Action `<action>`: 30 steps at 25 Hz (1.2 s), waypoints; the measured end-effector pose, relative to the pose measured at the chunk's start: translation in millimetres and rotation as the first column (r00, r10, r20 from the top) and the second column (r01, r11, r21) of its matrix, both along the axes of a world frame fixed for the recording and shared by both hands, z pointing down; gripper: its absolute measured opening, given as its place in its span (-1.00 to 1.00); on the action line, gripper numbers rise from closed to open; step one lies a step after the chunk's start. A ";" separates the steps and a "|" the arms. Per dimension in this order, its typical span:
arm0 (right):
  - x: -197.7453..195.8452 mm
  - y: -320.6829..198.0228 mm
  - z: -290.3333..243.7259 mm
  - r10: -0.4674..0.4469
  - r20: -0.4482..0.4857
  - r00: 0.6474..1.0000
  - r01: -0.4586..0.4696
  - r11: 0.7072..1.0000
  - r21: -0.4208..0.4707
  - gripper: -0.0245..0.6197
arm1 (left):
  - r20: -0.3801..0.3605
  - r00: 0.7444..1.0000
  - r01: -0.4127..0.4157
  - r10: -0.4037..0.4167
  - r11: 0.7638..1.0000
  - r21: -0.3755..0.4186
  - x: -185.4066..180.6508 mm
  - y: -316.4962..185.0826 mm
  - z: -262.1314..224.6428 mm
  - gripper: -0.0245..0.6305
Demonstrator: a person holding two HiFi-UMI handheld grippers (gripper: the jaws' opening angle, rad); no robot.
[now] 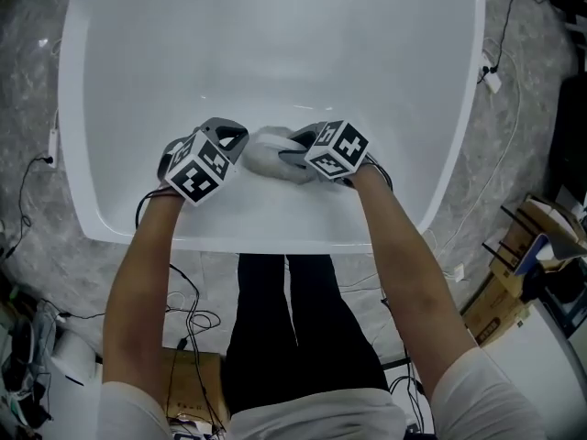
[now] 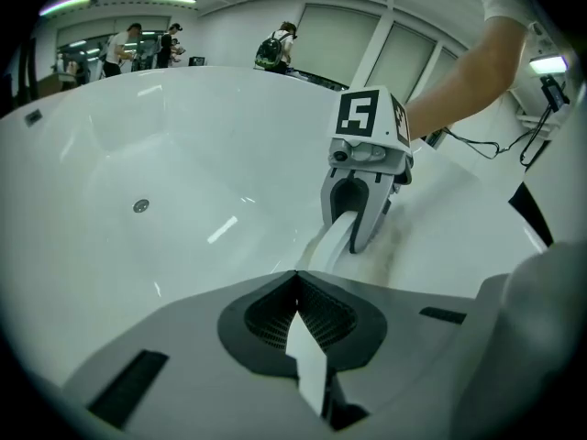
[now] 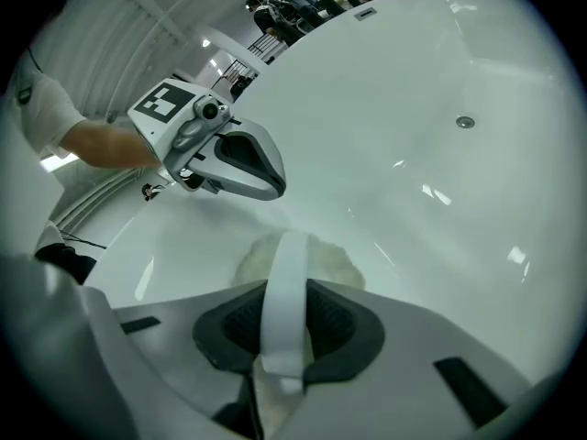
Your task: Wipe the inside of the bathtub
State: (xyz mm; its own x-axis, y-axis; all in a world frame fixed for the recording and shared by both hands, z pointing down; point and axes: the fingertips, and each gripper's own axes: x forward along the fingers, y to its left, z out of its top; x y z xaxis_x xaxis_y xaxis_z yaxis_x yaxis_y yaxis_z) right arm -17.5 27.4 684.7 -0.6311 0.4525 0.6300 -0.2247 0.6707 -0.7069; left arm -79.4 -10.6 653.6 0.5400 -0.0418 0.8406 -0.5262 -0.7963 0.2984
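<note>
Now, with our right tool [image 1: 295,152] clamped on the cloth [image 1: 264,154] against the near inner wall of the bathtub [image 1: 275,44] and our left tool [image 1: 229,138] closed on nothing beside it, we should press flat and sweep in overlapping strokes.

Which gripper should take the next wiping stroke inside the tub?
Right. The right gripper is shut on the cloth, which lies against the bathtub inner surface. The left gripper is shut on nothing beside it.
</note>
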 end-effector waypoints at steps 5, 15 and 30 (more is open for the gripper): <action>8.5 -18.3 51.6 0.020 -0.023 1.000 -0.019 1.000 0.016 -0.64 | 0.025 1.000 -0.007 0.007 1.000 -0.014 3.4 0.6 44.4 -0.89; 10.2 -42.4 120.3 0.011 -0.069 0.998 -0.004 0.995 0.096 -0.64 | 0.088 0.996 -0.008 0.014 0.998 -0.061 -13.4 1.2 92.1 -0.89; -16.7 -60.1 169.7 0.000 -0.170 0.985 0.036 0.978 0.207 -0.64 | 0.101 0.992 -0.064 0.072 0.995 -0.081 -57.7 -2.2 89.3 -0.89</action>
State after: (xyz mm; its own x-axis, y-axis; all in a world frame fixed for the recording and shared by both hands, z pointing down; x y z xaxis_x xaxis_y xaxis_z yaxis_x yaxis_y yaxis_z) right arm -34.2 -32.7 854.4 -0.5009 0.3101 0.8081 -0.3151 0.8042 -0.5039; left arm -137.0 -12.7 742.9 0.4490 0.0593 0.8916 -0.5026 -0.8082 0.3068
